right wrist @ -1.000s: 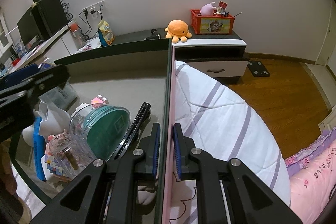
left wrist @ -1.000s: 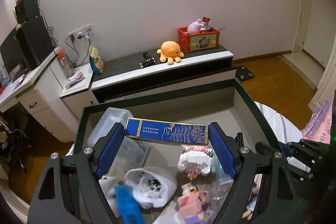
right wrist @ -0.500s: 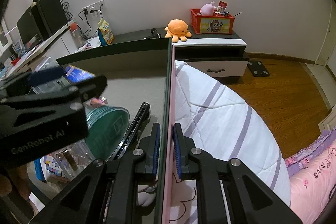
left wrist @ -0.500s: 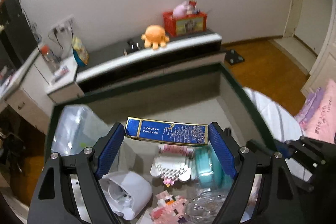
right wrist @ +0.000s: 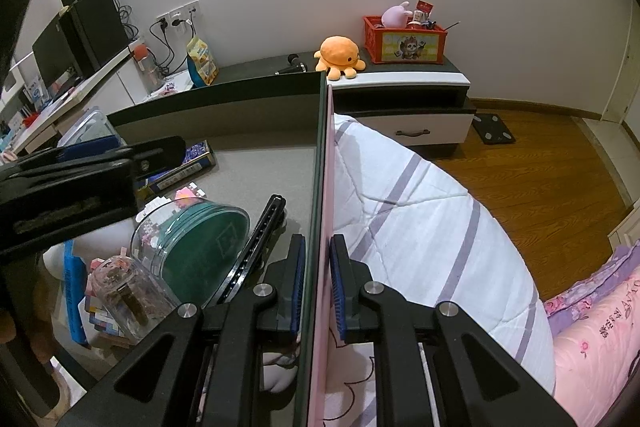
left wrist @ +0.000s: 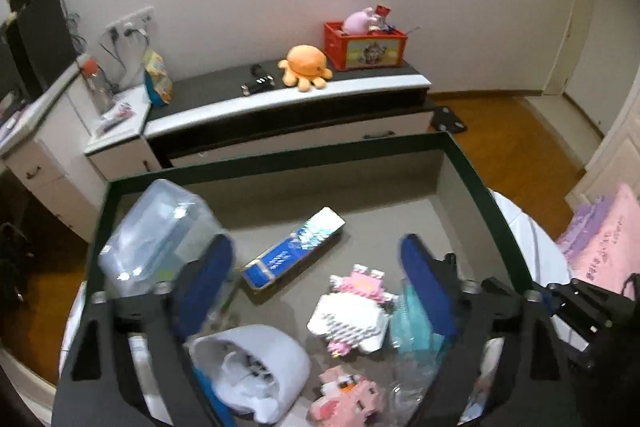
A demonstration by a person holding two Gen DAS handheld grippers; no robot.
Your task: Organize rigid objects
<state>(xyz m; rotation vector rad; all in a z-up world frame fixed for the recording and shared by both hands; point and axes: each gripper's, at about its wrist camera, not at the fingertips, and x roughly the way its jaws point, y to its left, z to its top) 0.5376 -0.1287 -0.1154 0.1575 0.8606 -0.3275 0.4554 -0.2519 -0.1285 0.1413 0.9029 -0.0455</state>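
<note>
Box now lies in the bin, at 12 o'clock from the emptied, just-opened left gripper: delivered; right gripper clamps the bin wall.

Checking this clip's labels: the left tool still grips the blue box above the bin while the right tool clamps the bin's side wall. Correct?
Not quite. The left wrist view shows the left tool open, the blue box lying on the bin floor. The right tool does clamp the wall.

The blue box lies flat and slantwise on the bin floor, toward its far middle.
</note>
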